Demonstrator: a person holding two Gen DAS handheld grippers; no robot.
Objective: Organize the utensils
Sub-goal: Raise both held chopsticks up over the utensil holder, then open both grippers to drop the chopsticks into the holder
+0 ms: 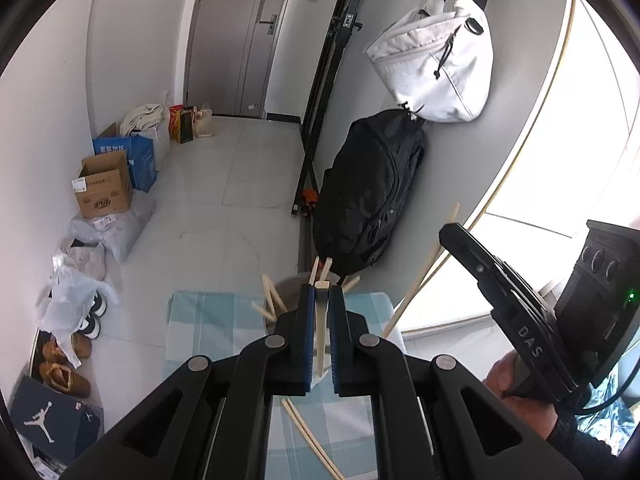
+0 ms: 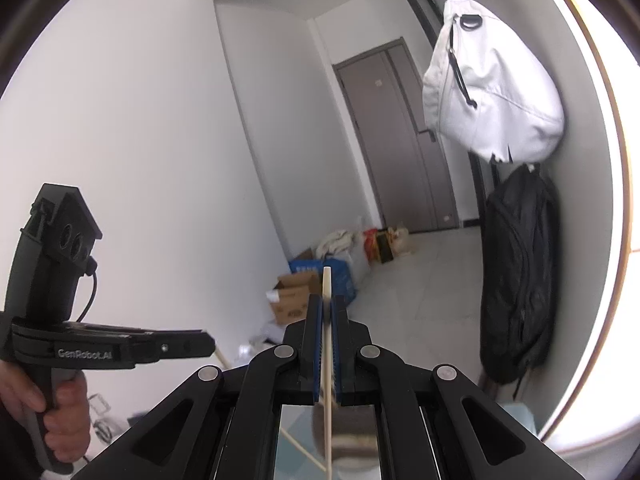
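Left chopstick (image 1: 321,320): one pale wooden stick clamped between the blue pads of the left gripper (image 1: 321,294); its tip shows just past the fingertips and its shaft runs back between the fingers.
Left gripper state: closed on the chopstick, pads pressing both sides.
Right chopstick (image 2: 326,320): one pale stick clamped between the pads of the right gripper (image 2: 327,300); its upper end stands clear above the fingertips, its lower end runs down below the fingers.
Right gripper state: closed on the chopstick. In the left wrist view the same stick (image 1: 420,276) slants down from the right gripper (image 1: 450,232).
Holder (image 1: 294,286): grey round cup directly ahead of and below the left fingertips; several chopsticks (image 1: 272,300) stand in it, leaning outward at different angles.
Loose chopsticks (image 1: 312,440): two sticks lying flat on the cloth, below the left fingers, near the camera.
Cloth (image 1: 208,328): blue-and-white checked, spread under the holder on both sides of the left fingers.
Hands: a hand (image 1: 516,384) grips the right gripper's handle; a hand (image 2: 60,412) grips the left gripper (image 2: 208,346), seen left of the right fingers.
Beyond fingertips: black backpack (image 1: 372,192) against the wall, white bag (image 1: 436,64) hanging above it.
Far left of fingers: cardboard boxes (image 1: 104,188), plastic bags and shoes (image 1: 66,368) along the wall.
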